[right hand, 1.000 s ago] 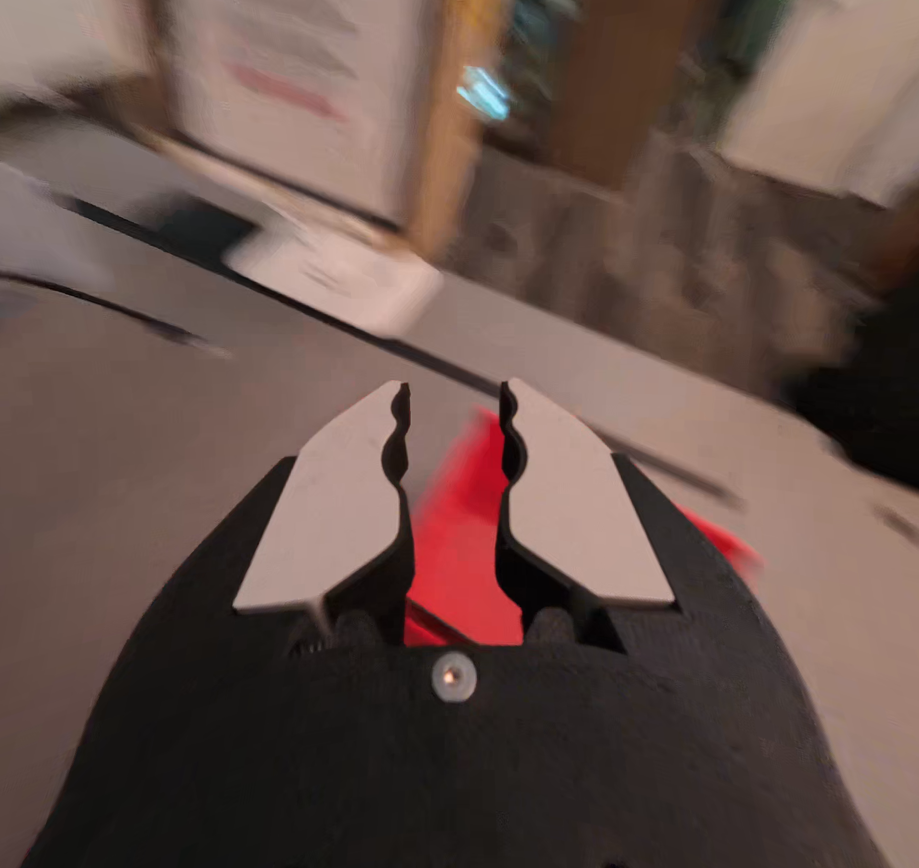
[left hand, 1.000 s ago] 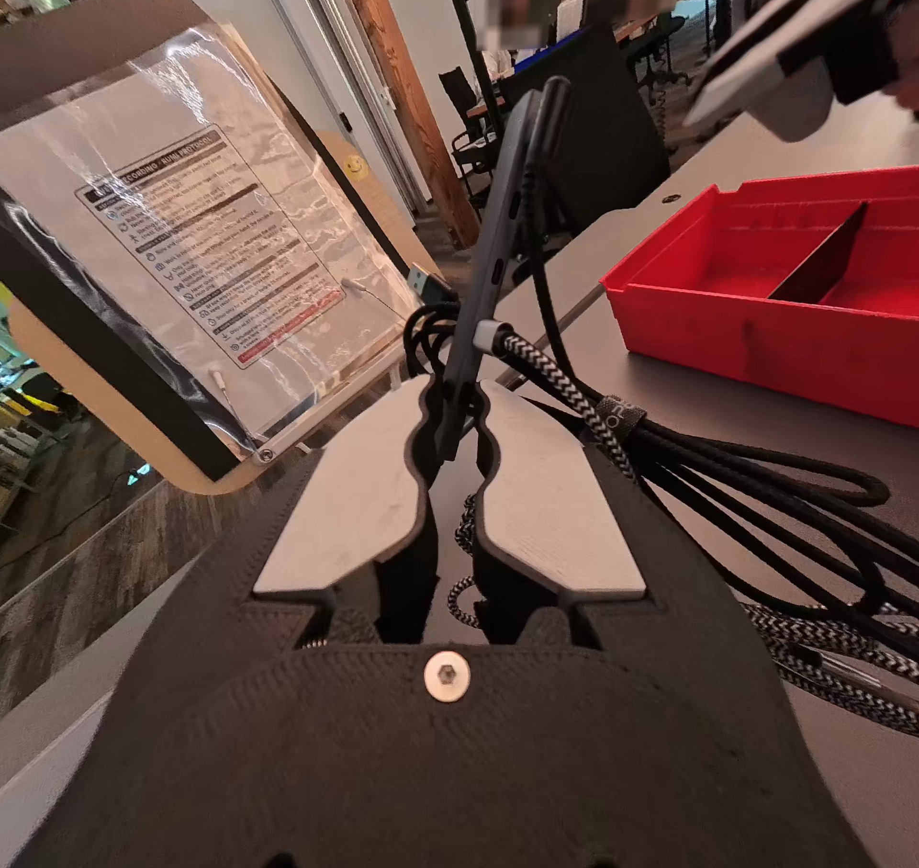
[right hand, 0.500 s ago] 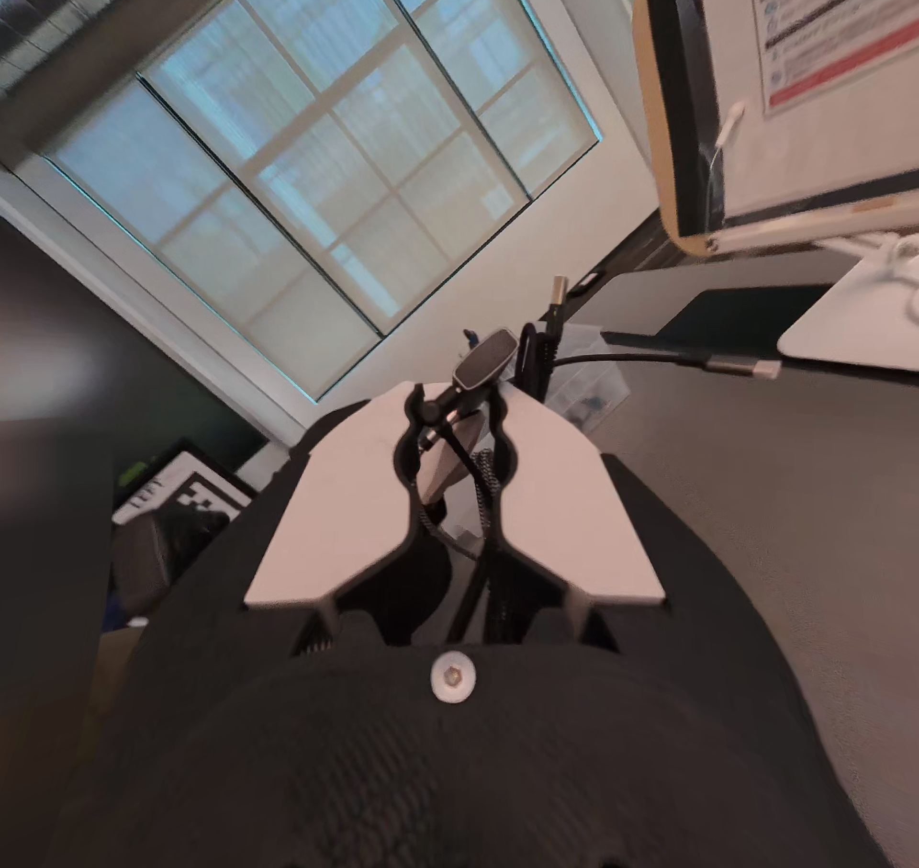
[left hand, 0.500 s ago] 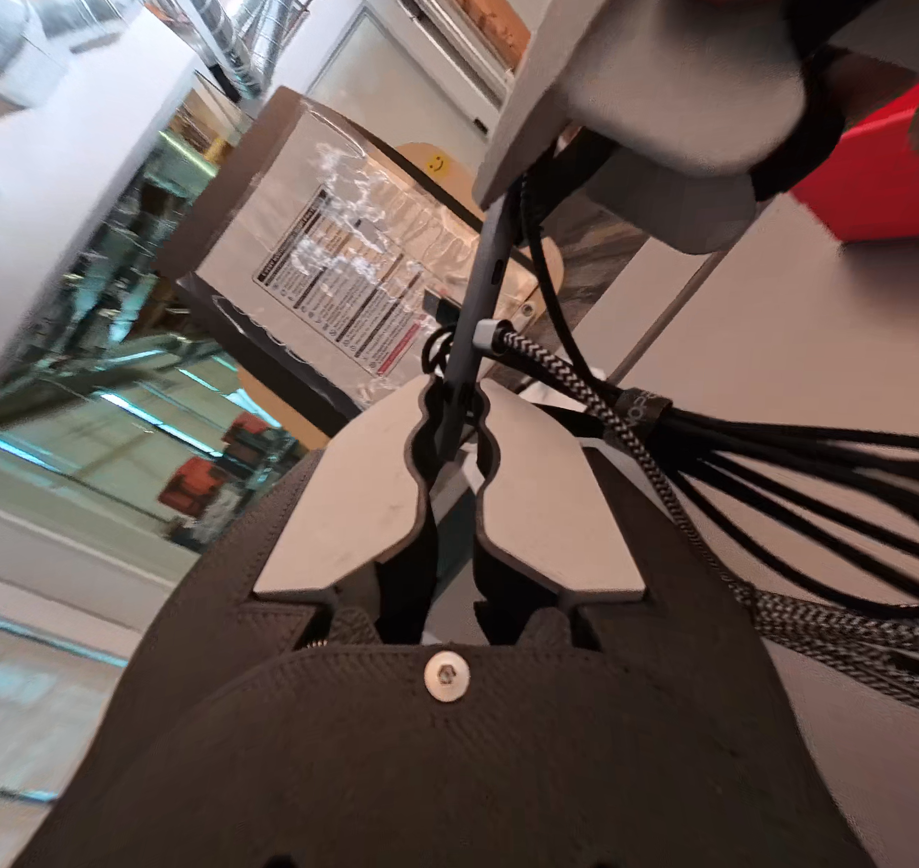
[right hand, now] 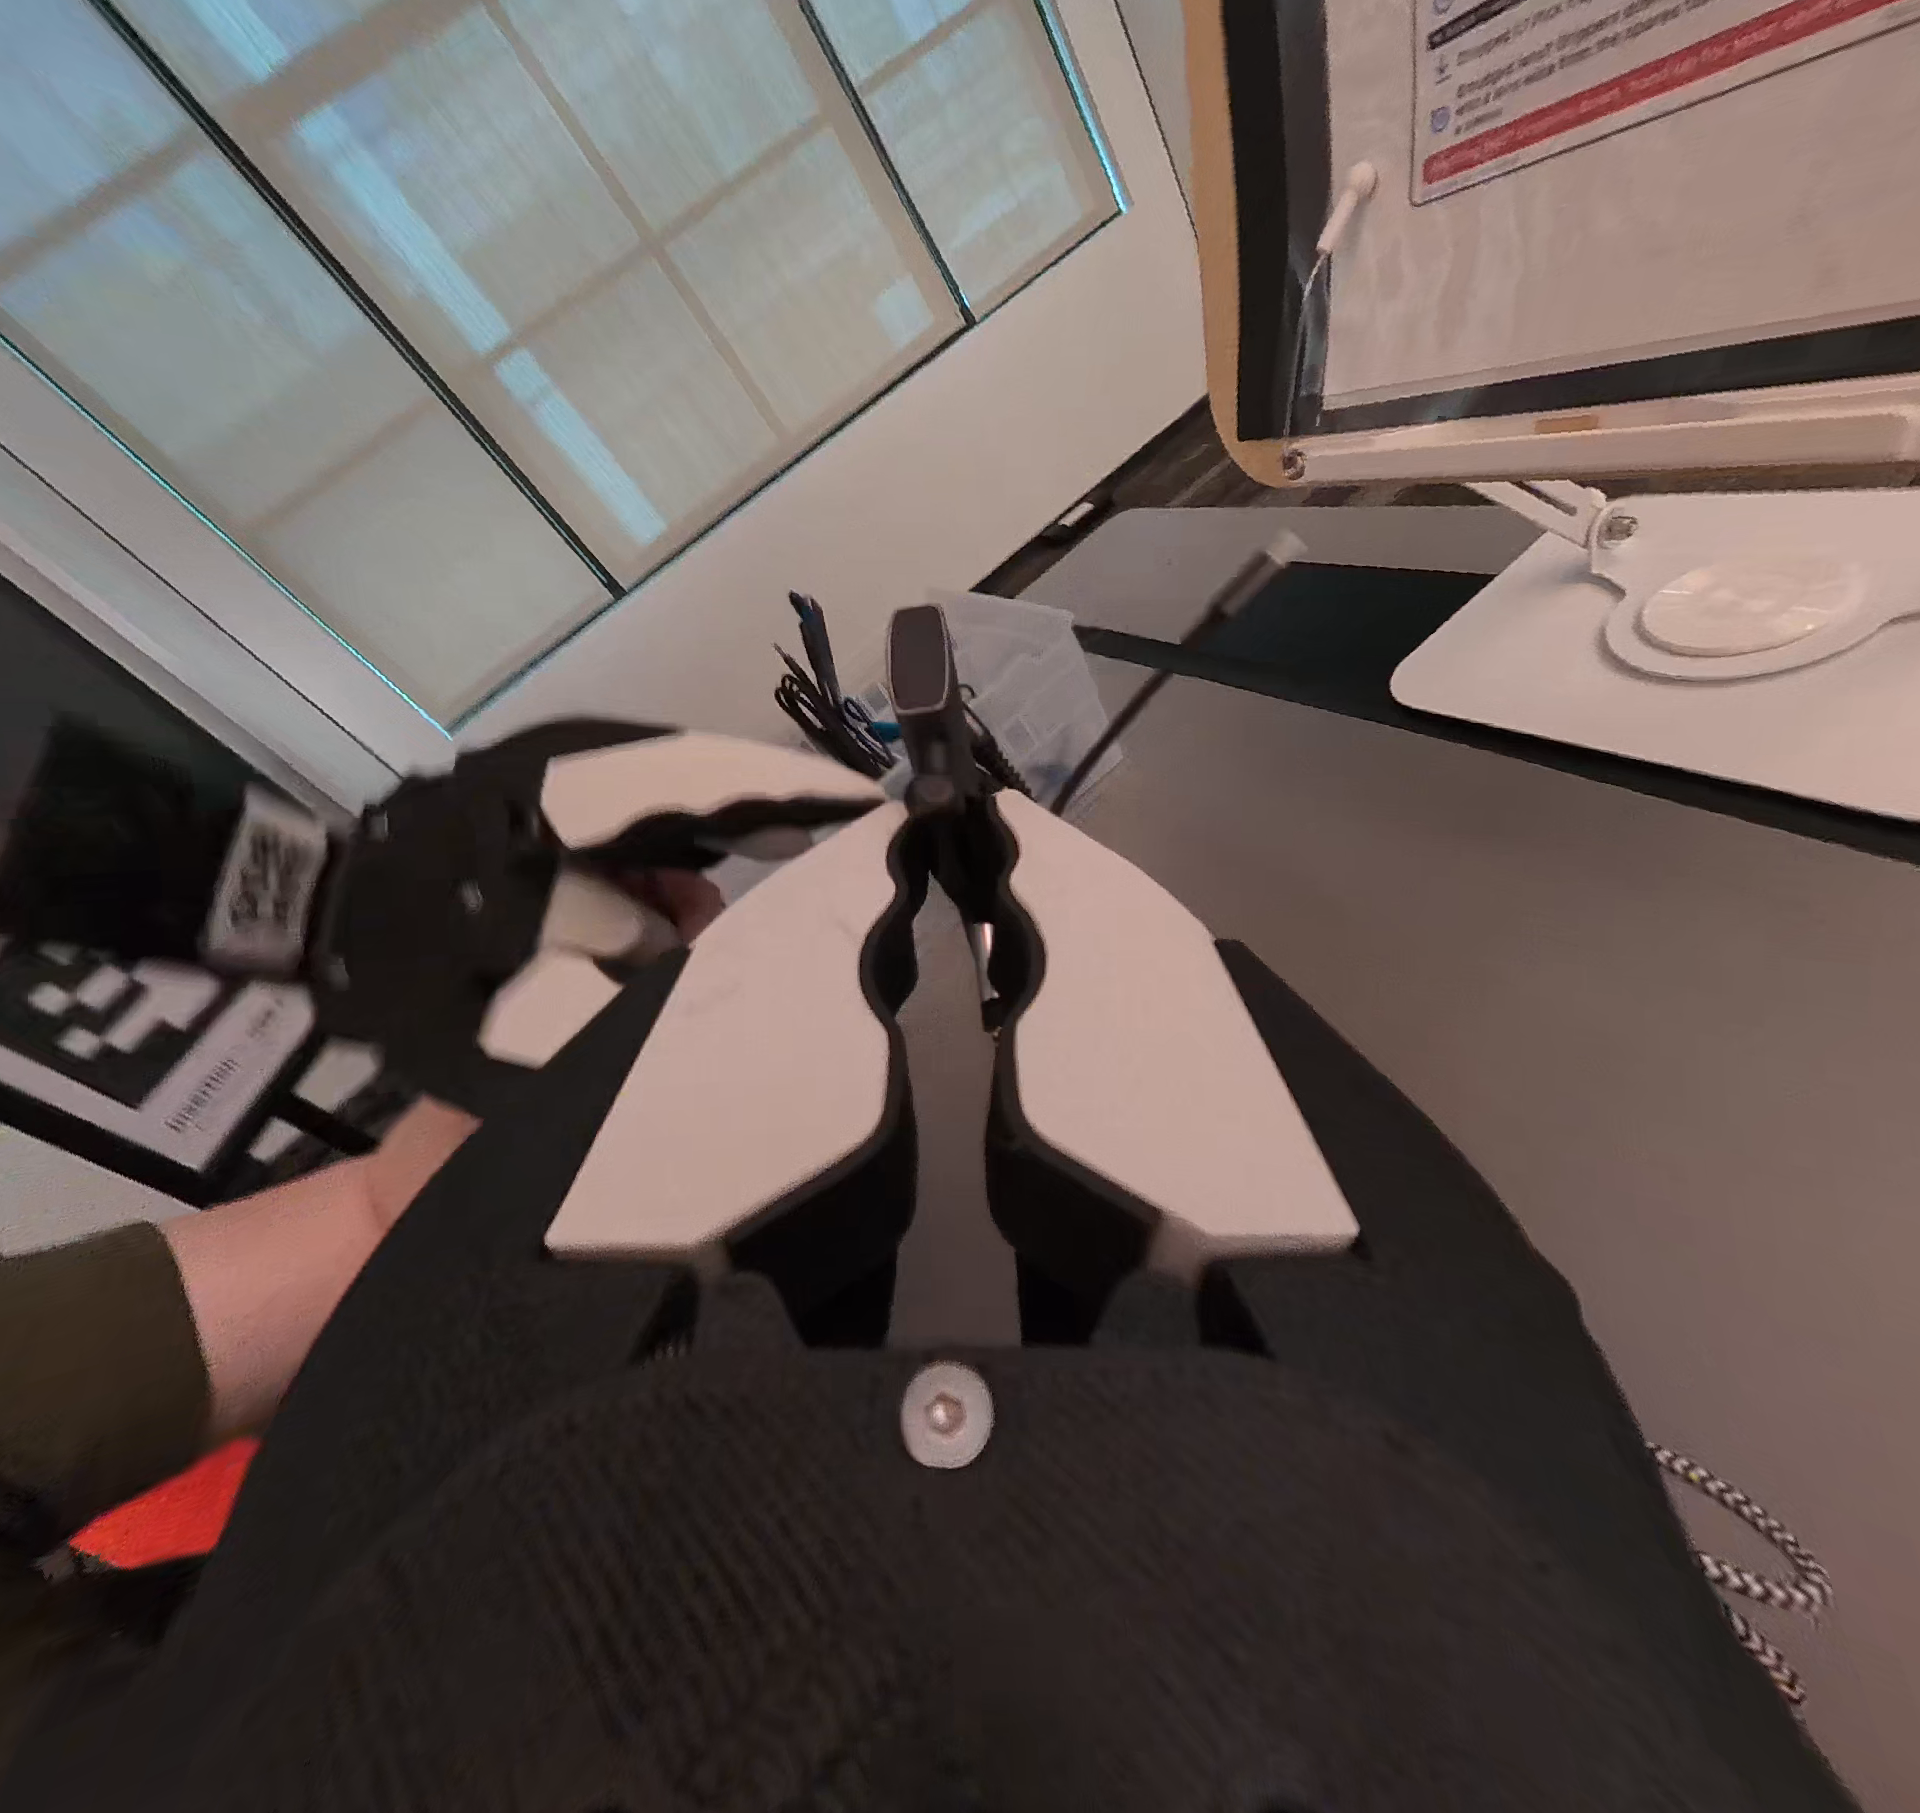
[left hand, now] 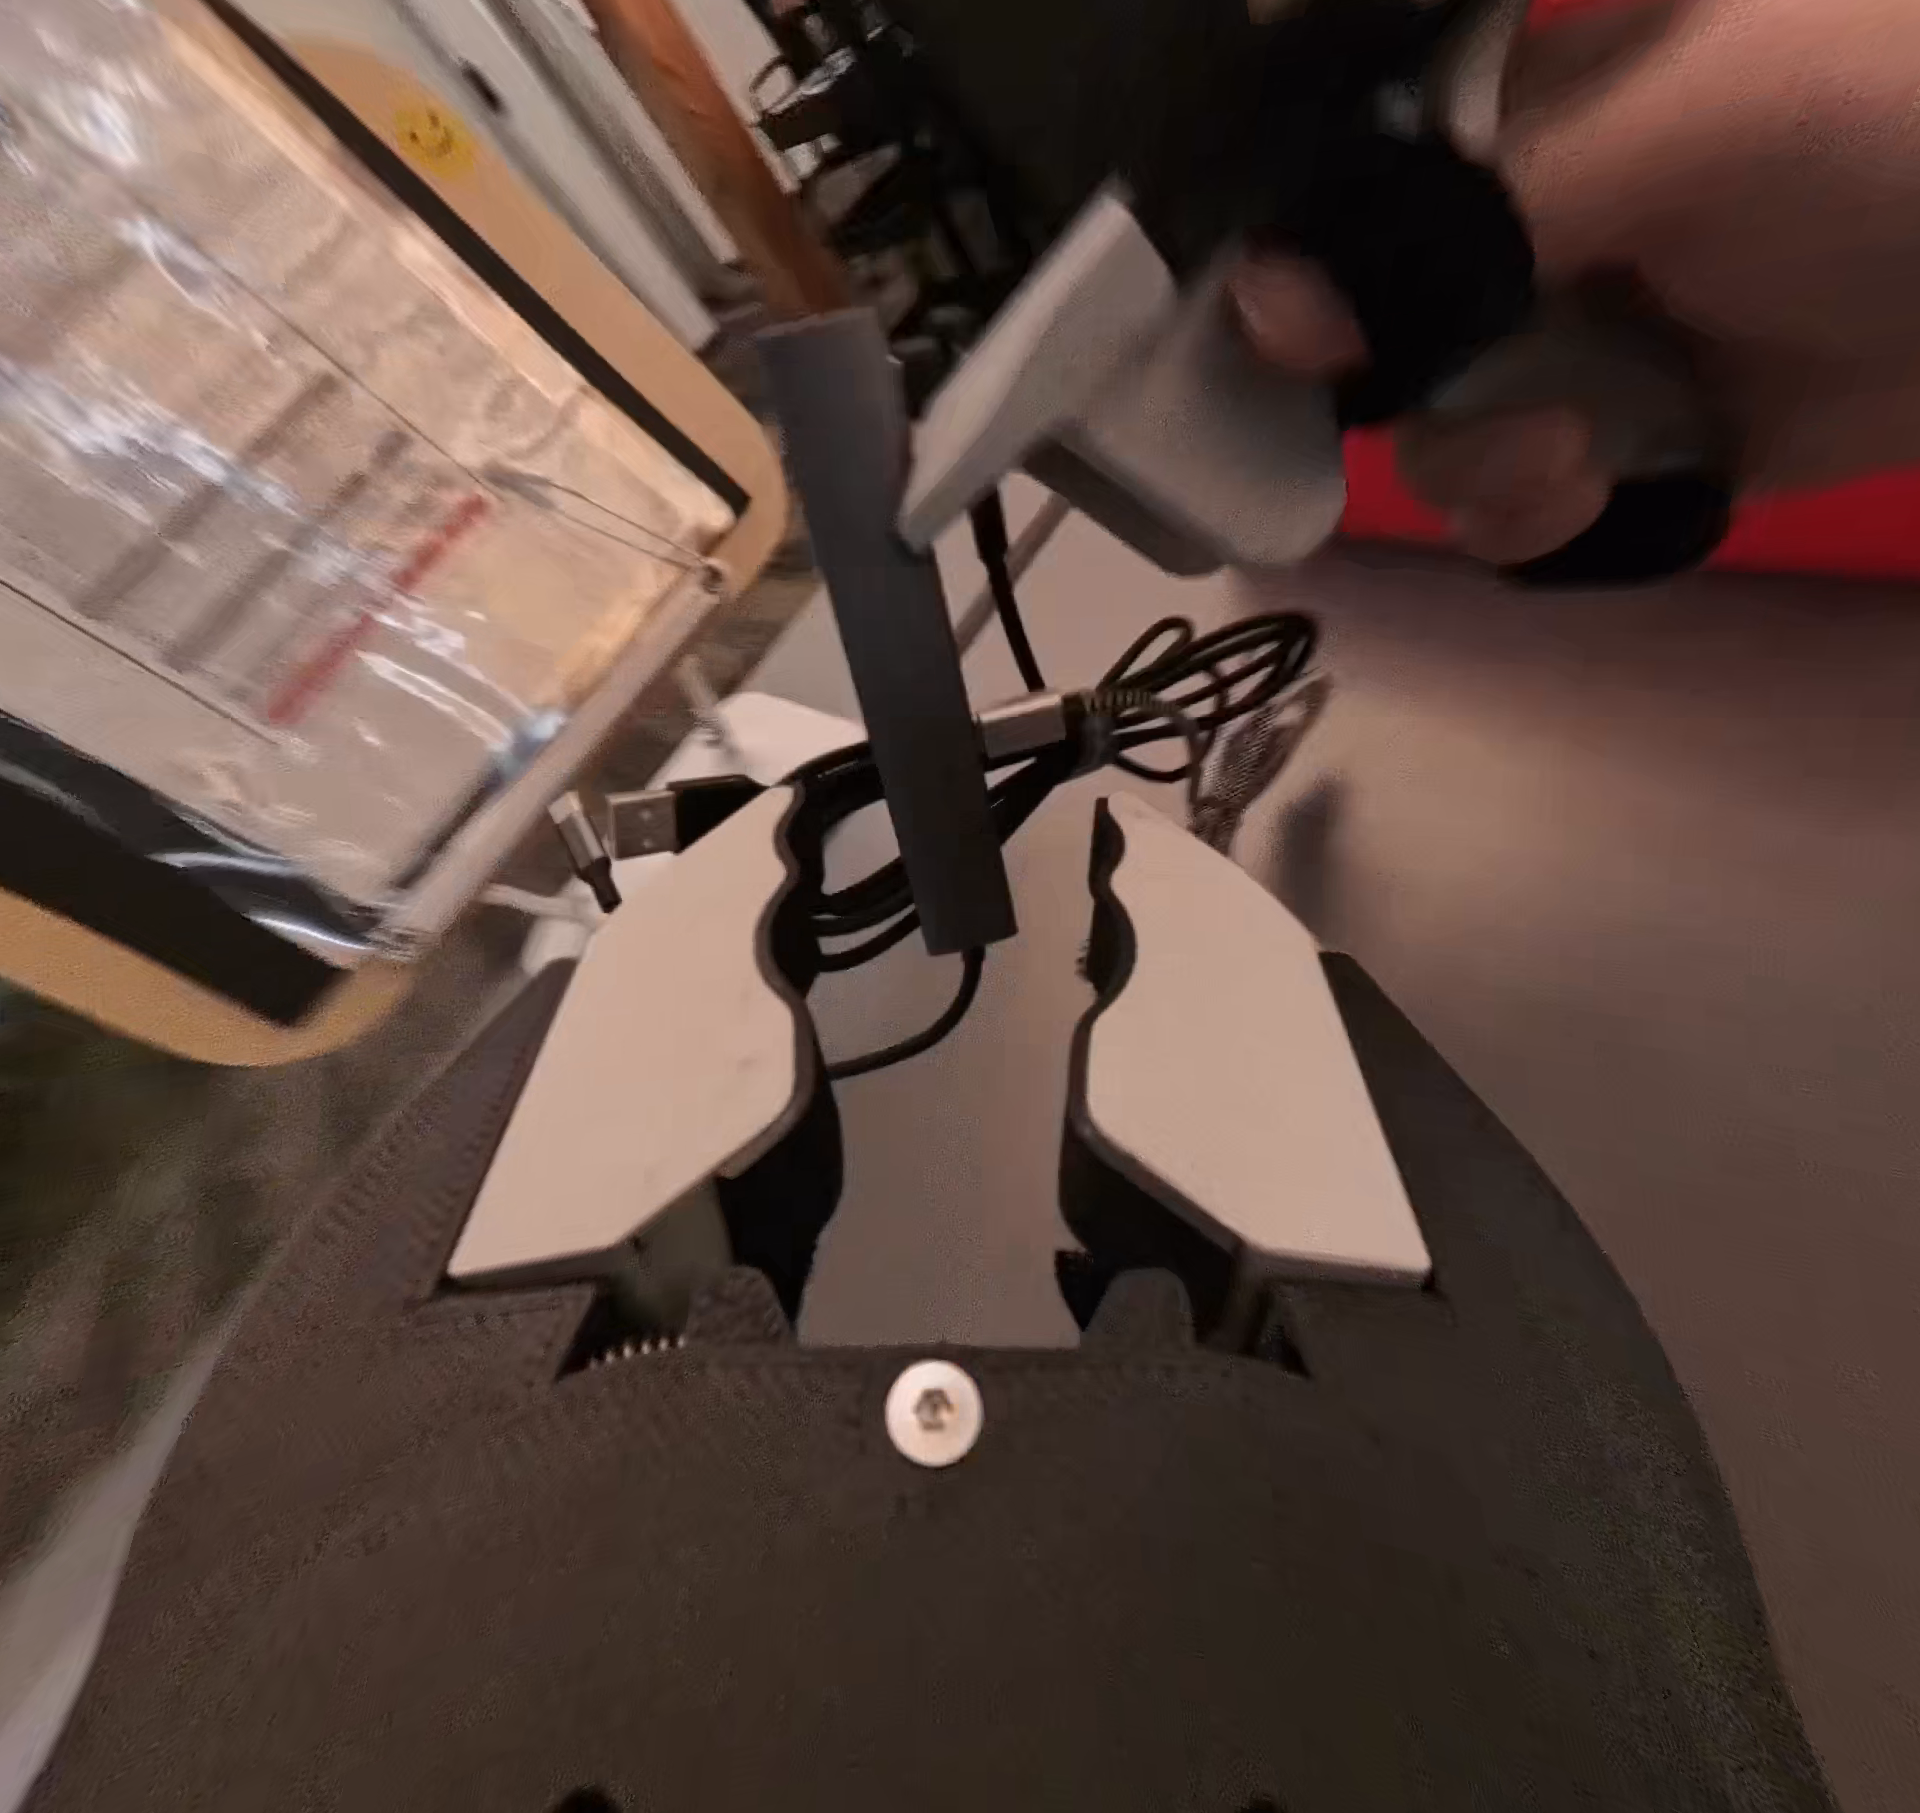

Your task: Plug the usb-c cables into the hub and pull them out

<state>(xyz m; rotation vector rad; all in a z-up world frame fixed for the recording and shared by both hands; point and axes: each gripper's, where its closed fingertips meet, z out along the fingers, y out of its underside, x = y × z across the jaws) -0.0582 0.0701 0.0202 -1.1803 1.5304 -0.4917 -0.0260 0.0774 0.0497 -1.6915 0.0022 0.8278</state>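
The dark grey hub (left hand: 873, 537) stands upright over the table. My left gripper (left hand: 945, 807) is open; the hub's lower end hangs between its fingers without touching them. A braided cable's silver plug (left hand: 1023, 724) sits in the hub's right side, and a black cable leaves the hub's bottom end. My right gripper (right hand: 951, 813) is shut on the hub (right hand: 920, 672), which sticks out beyond its fingertips. In the left wrist view the right gripper's grey finger (left hand: 1039, 413) presses on the hub's upper part. The open left gripper (right hand: 790, 823) shows at the left of the right wrist view.
A coiled black cable bundle (left hand: 1216, 683) and a loose USB plug (left hand: 644, 823) lie on the grey table. A sign board in a clear holder (left hand: 312, 475) on a white base (right hand: 1662, 651) stands behind. A red bin (left hand: 1818, 527) is at right. A clear plastic box (right hand: 1029, 683) sits beyond the hub. The gap from one gripper's tips to the other's is roughly 5 centimeters.
My left gripper has opened and let go of the hub. My right gripper has come in from above and shut on the hub, which it now holds alone.
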